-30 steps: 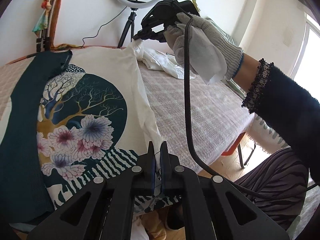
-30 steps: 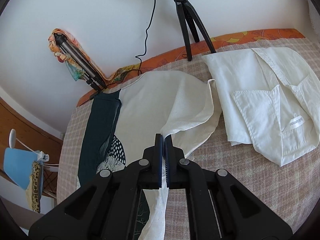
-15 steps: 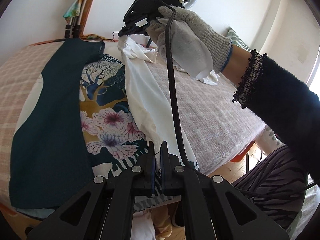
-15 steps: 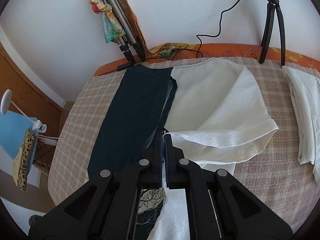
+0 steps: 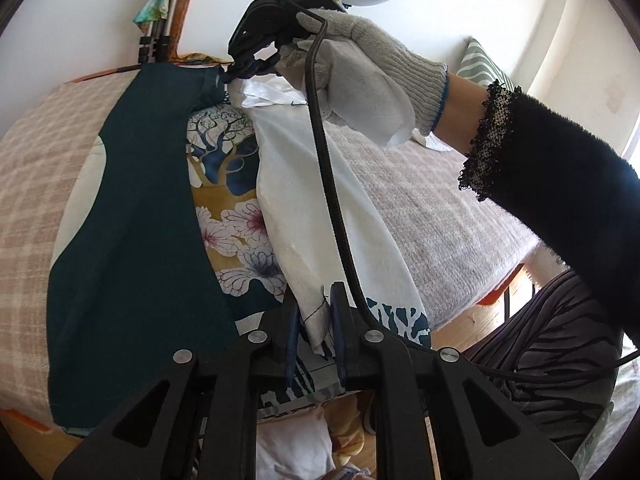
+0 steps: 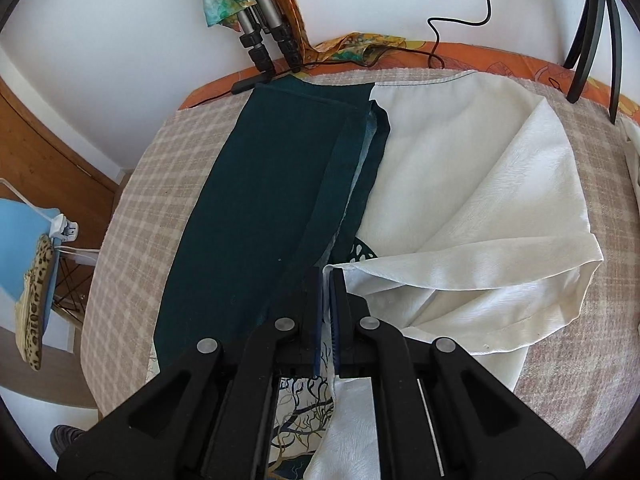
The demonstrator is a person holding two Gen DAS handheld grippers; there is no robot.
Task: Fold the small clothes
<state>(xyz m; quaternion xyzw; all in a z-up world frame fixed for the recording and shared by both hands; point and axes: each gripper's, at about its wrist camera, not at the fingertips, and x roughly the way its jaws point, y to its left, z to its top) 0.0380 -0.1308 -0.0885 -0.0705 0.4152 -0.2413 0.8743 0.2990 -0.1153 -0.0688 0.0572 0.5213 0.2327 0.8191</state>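
Observation:
A small garment lies on the checked table: a dark teal panel (image 5: 136,220), a tree and flower print (image 5: 236,216), and a white flap (image 5: 304,200) folded over the print. My left gripper (image 5: 314,312) is at the flap's near hem. Its jaws are opening, and the hem hangs loose between the pads. My right gripper (image 6: 326,284), held by a gloved hand (image 5: 360,68), is at the flap's far corner beside the teal panel (image 6: 260,208). Its jaws are also opening, with the white edge (image 6: 460,256) in the narrow gap.
A black cable (image 5: 332,200) hangs from the right gripper across the flap. A white shirt (image 6: 632,148) lies at the table's right edge. Black tripod legs (image 6: 596,32) and a folded tripod (image 6: 260,40) stand at the far edge by the wall. The person's striped lap (image 5: 540,360) is at the near right.
Both grippers carried the white flap's edge leftward over the print to the teal panel and sank a little. Both pairs of jaws, shut on the fabric before, now stand apart.

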